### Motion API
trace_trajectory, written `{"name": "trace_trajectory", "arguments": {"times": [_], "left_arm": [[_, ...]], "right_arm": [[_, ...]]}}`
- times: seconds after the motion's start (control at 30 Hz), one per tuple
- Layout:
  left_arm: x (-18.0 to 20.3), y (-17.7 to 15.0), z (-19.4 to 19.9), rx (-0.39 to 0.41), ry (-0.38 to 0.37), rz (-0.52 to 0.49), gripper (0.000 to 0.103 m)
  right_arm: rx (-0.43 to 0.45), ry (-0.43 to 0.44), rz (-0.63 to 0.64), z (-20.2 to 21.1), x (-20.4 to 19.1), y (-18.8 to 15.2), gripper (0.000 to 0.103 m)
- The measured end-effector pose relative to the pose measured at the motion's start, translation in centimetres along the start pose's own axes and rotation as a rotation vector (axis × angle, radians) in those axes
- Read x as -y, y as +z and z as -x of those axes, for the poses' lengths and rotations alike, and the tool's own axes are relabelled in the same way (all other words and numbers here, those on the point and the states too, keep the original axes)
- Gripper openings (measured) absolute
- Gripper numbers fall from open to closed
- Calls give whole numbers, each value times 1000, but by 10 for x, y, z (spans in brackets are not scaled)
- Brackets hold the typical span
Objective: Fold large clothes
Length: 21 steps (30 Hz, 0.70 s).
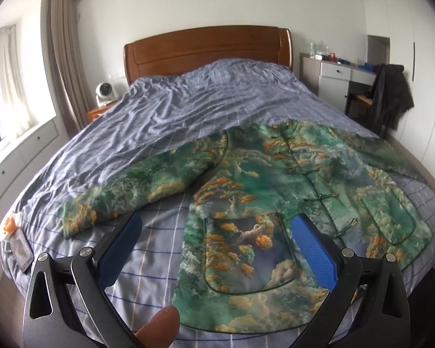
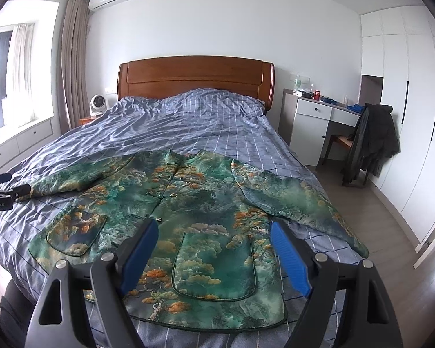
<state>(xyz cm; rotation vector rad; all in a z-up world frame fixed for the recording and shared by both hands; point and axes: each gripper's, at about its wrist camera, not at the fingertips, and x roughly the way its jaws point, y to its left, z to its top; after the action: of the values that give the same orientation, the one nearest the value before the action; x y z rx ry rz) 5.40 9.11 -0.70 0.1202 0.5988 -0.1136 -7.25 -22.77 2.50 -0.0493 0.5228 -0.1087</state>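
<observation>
A green padded jacket with orange cloud print lies flat, front up, on the bed's near end, both sleeves spread out. It also shows in the right wrist view. My left gripper is open and empty, hovering above the jacket's left pocket near the hem. My right gripper is open and empty, hovering above the right pocket. The left gripper also shows at the far left of the right wrist view, near the left sleeve's cuff.
The bed has a blue checked cover and a wooden headboard. A phone-like device lies at the bed's left edge. A chair with a dark coat and a white desk stand to the right.
</observation>
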Motion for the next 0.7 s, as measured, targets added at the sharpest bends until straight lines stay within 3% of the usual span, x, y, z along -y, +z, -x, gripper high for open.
{"name": "trace_trajectory", "arguments": {"times": [0.53, 0.7], "left_arm": [[4, 10, 3, -6, -39, 62, 103], [5, 10, 0, -40, -98, 72, 103]], "right_arm": [[-53, -10, -9, -4, 7, -5, 83], [-86, -12, -23, -9, 3, -9, 83]]}}
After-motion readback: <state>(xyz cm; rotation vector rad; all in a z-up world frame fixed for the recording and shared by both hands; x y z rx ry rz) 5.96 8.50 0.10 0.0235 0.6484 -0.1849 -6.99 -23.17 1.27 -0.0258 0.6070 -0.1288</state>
